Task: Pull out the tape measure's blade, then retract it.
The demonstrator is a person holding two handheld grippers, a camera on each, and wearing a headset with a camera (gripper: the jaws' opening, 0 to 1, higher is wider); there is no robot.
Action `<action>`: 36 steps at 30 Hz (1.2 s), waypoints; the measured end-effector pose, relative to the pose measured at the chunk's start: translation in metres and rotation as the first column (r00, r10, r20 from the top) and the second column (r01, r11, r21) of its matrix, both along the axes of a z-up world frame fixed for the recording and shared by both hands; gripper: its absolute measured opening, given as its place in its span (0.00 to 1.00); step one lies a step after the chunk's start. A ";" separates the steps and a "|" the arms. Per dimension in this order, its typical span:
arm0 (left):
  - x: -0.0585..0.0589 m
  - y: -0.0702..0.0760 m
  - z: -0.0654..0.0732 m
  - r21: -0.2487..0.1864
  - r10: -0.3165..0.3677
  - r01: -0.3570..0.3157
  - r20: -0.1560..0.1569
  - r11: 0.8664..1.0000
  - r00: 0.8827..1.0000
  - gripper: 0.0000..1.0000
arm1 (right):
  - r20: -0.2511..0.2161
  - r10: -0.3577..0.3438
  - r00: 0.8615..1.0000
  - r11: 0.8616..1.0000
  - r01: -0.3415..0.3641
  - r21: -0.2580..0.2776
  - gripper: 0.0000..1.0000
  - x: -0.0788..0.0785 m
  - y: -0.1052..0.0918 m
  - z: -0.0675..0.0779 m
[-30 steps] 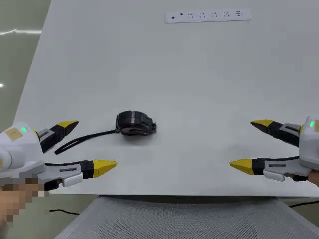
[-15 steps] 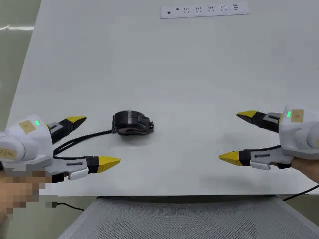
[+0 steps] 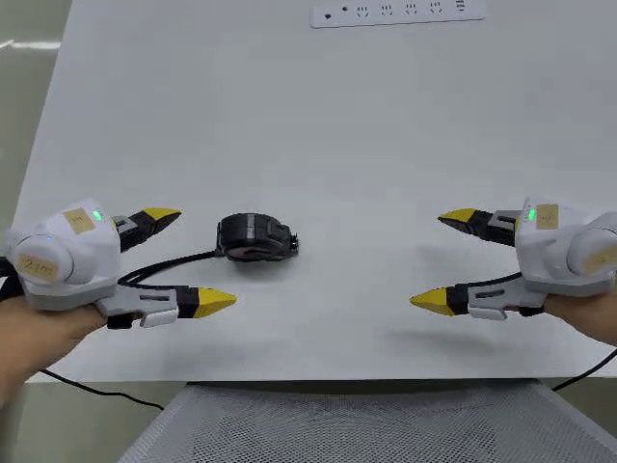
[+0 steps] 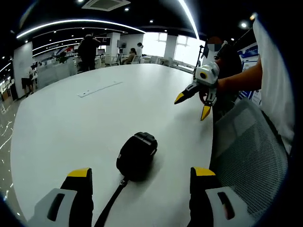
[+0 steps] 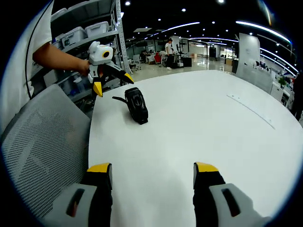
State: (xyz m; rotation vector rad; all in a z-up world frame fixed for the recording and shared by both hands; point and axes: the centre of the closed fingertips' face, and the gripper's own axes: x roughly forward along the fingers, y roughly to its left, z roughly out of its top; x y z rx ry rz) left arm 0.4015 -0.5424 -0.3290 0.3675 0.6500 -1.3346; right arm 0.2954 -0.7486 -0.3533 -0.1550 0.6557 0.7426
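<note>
Both tongs have drawn in toward the middle since a second ago: the right tongs [image 3: 424, 258] have come well to the left, and the left tongs [image 3: 208, 256] have edged nearer the tape measure [image 3: 255, 238], which lies where it lay.

The white table [image 3: 386, 145] carries everything, and a grey mesh chair back [image 3: 337, 424] stands just at its near edge. The left tongs hover over the table with their yellow-tipped jaws spread wide and nothing between them. The right tongs hover well apart from them, also gaping wide and holding nothing, and point back toward the left pair. A white power strip [image 3: 397, 12] lies flat at the far side of the table.

The black tape measure rests on the table just ahead of the left tongs, in line with the gap between their jaws and touching neither. Its black strap [image 3: 169, 262] trails along the table back between those jaws.
</note>
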 end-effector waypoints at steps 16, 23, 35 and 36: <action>0.011 -0.009 -0.019 0.057 -0.102 0.101 0.013 0.993 0.995 0.73 | -0.016 0.045 0.999 0.999 -0.045 -0.015 0.68 0.006 0.012 -0.012; 0.016 -0.016 -0.027 0.064 -0.138 0.138 0.010 0.988 0.990 0.66 | -0.026 0.045 0.999 0.999 -0.045 -0.008 0.66 0.008 0.015 -0.014; 0.016 -0.027 -0.034 0.055 -0.185 0.186 -0.024 0.981 0.982 0.46 | -0.038 0.049 0.998 0.999 -0.049 0.000 0.61 0.010 0.015 -0.017; 0.016 -0.028 -0.034 0.052 -0.187 0.188 -0.024 0.981 0.982 0.45 | -0.038 0.049 0.998 0.999 -0.049 0.000 0.61 0.010 0.016 -0.017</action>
